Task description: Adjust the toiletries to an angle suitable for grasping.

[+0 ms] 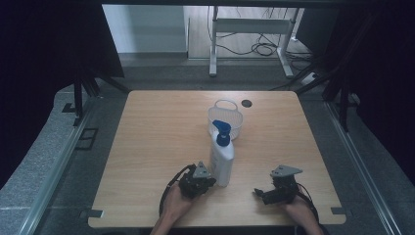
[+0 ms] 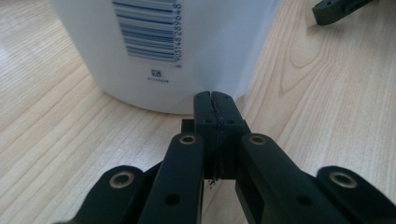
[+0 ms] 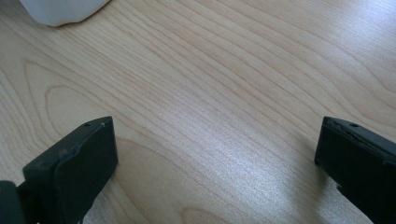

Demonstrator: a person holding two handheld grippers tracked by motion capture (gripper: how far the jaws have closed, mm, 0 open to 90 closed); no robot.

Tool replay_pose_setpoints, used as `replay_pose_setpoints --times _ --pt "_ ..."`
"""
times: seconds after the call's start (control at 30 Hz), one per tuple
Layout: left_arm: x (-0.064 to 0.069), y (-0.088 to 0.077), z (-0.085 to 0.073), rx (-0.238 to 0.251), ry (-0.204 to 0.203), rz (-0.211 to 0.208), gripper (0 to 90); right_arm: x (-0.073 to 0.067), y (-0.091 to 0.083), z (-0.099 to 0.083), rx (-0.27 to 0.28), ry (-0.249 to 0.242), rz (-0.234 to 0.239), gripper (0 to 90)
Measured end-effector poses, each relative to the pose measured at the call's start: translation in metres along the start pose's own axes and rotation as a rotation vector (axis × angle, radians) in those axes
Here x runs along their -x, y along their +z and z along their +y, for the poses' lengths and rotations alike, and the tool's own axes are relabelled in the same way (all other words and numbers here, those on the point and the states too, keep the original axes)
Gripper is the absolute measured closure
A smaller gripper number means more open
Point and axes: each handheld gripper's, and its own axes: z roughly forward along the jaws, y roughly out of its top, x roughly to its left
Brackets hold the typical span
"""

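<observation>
Bottle (image 1: 222,159) stands before the basket (image 1: 225,117); left fingers (image 2: 215,100) together, right fingers (image 3: 88,154) apart.

White pump bottle (image 1: 222,157) upright mid-table, touching basket (image 1: 225,119) behind; left gripper (image 1: 211,181) at its base, right gripper (image 1: 258,193) apart.

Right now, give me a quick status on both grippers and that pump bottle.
Left gripper shut, empty, tips at the pump bottle base. Right gripper open, empty, resting on the table. Bottle upright, white basket just behind it. Nothing in the way.
</observation>
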Motion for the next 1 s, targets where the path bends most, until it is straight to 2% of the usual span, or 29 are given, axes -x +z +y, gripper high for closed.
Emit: replay_pose_setpoints --times 0.27,0.73,1.0 --pt "0.004 0.007 0.008 -0.008 0.009 -0.007 88.8 0.000 0.000 0.000 0.000 0.000 0.000 0.0" --pt "0.012 0.026 0.021 -0.002 -0.005 -0.019 88.2 0.000 0.000 0.000 0.000 -0.001 0.000 0.0" --pt "0.012 0.025 0.021 0.001 -0.007 -0.016 88.0 0.000 0.000 0.000 0.000 0.000 0.000 0.0"
